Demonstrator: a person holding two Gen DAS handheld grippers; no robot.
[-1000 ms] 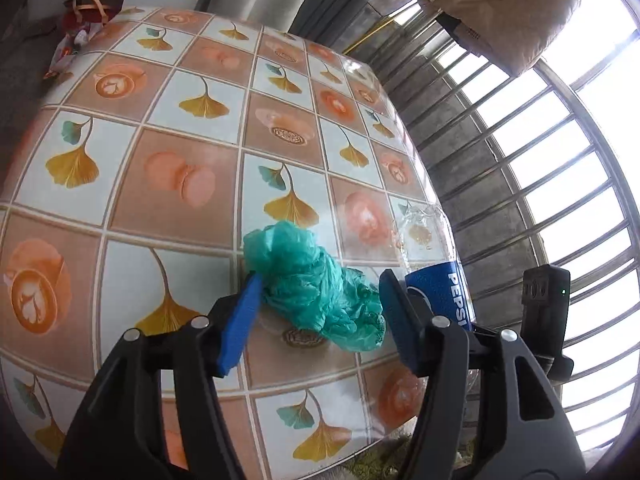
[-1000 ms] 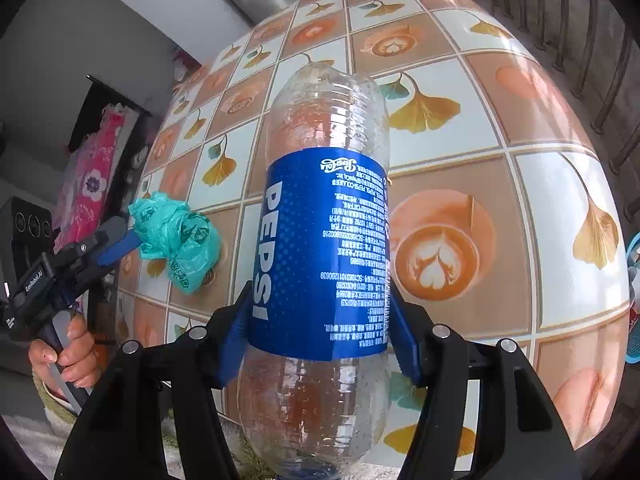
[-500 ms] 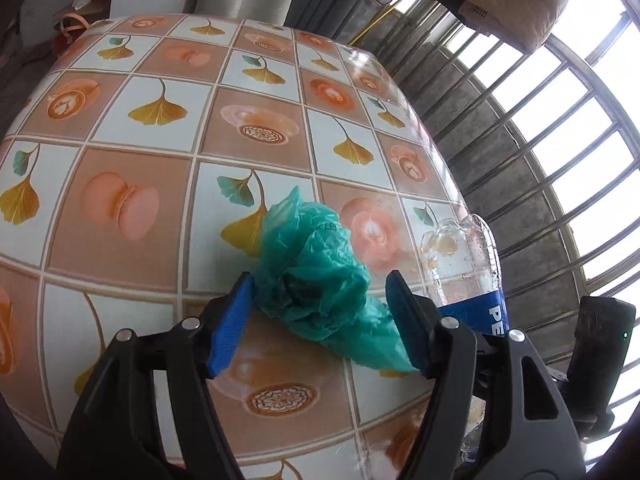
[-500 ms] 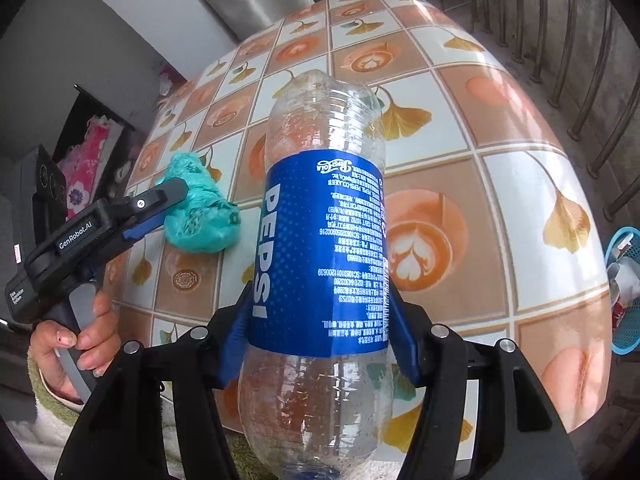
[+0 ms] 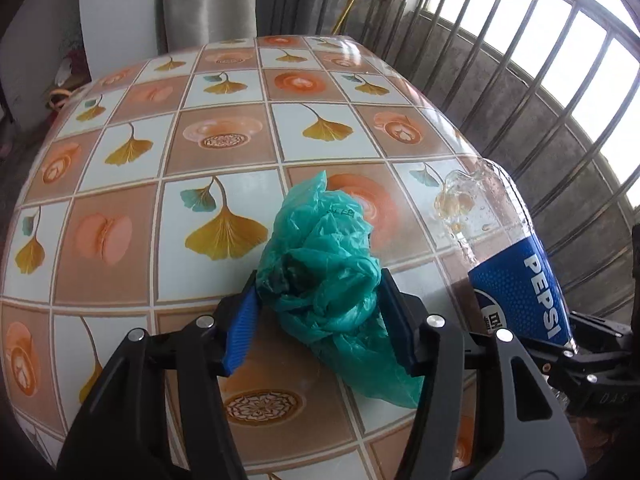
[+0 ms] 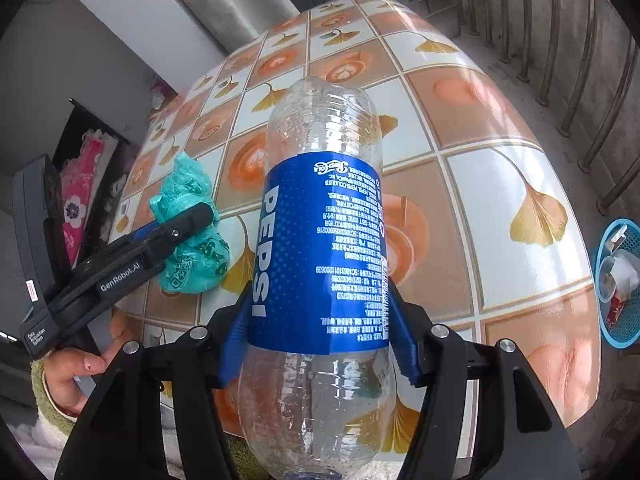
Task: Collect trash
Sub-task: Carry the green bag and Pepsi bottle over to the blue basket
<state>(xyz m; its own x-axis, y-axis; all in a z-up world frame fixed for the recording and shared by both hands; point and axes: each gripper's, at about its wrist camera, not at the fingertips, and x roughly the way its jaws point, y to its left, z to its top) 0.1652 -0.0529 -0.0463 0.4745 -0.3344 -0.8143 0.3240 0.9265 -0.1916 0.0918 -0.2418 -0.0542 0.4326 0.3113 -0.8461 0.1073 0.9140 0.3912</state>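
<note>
Left gripper (image 5: 318, 312) closing its jaws on the soft, feather-light green bag (image 5: 326, 280), best pinched mid-bunch, while the right gripper (image 6: 320, 328) clamps the slick, crushable bottle (image 6: 324, 248) at its label.

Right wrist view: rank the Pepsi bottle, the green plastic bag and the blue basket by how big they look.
1. Pepsi bottle, though it is closest to the camera.
2. Green plastic bag.
3. Blue basket, cut by the frame edge and farther off, so true size is unsure.

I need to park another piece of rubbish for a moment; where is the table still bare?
The table is bare across its far half toward the curtain, and on the railing side right of the bottle. It is crowded near the front, around the green bag and both claws.
</note>
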